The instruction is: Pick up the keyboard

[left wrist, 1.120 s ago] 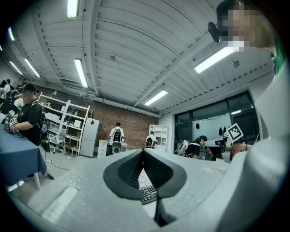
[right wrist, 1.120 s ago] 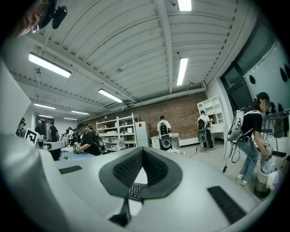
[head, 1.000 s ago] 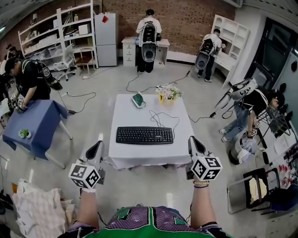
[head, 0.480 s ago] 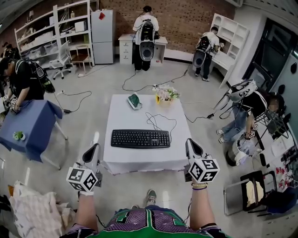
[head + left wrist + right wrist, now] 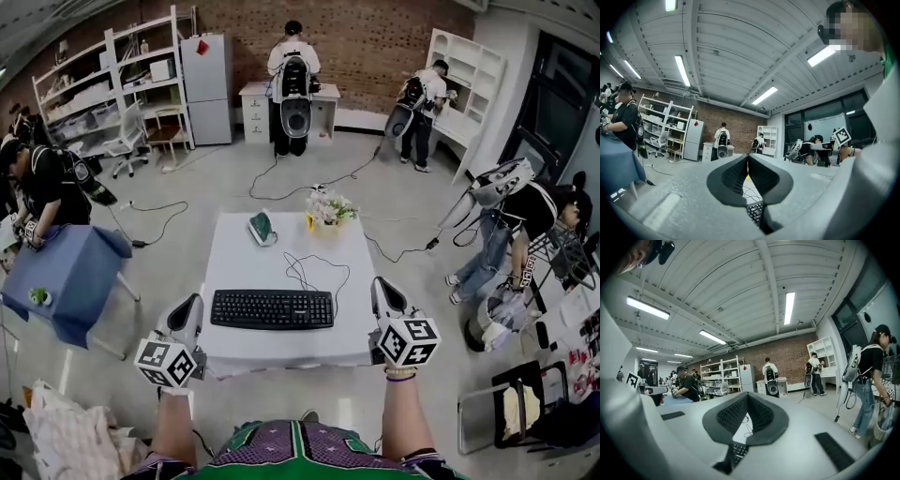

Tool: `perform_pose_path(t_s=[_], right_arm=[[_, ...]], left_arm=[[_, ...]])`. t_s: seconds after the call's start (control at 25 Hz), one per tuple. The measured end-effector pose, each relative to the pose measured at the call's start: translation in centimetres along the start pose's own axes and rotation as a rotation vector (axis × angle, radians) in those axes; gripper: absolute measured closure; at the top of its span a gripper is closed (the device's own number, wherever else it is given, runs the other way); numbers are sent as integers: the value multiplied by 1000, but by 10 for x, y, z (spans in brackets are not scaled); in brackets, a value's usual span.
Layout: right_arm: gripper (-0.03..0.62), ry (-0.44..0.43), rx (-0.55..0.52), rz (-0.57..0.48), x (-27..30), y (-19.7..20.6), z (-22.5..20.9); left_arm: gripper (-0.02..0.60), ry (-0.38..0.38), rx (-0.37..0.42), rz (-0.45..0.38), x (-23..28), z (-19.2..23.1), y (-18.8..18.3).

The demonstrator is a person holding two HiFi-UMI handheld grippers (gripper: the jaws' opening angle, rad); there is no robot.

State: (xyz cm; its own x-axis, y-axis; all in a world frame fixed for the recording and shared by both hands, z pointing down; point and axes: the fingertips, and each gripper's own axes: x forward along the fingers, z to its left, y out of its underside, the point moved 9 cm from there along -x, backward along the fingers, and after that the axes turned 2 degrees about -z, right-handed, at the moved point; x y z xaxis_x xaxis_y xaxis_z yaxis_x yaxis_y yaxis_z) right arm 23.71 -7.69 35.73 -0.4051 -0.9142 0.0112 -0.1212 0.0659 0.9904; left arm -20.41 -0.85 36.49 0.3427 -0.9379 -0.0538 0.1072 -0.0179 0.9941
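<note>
Now closer — keyboard [image 5: 272,308] at 12 o'clock; left gripper [image 5: 190,306] at its 9, right gripper [image 5: 382,287] at 3 — both clenched, empty; grasp pending.

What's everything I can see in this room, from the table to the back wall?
table: one, white, room's centre
keyboard: one, black, table's near edge
cable: one, black, looped behind keyboard
flowers: one bunch, pale, yellow pot, table's far edge
green object: one, left of flowers, kind unclear
blue table: one, at left
fridge: one, white, back wall
people: at least four, black or white tops, round the room's edges
left gripper: one, grey, shut, empty, by table's near left corner
right gripper: one, grey, shut, empty, by table's near right corner
</note>
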Motion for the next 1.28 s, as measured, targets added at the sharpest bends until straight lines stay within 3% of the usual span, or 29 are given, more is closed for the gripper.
perform_pose_path(t_s=[0.32,0.96,1.12,1.28], right_arm=[[594,-17,9,21,40,6,-42],[595,-24,-20,22,123,-6,-14],[594,-22,-21,42,132,0,-10],[595,-18,-18,55,139,4,-4]], left_arm=[[565,-26,13,32,49,-11,7],[561,18,26,17,118,65,-1],[487,41,1,24,128,76,3],[469,49,7,37,135,88,4]])
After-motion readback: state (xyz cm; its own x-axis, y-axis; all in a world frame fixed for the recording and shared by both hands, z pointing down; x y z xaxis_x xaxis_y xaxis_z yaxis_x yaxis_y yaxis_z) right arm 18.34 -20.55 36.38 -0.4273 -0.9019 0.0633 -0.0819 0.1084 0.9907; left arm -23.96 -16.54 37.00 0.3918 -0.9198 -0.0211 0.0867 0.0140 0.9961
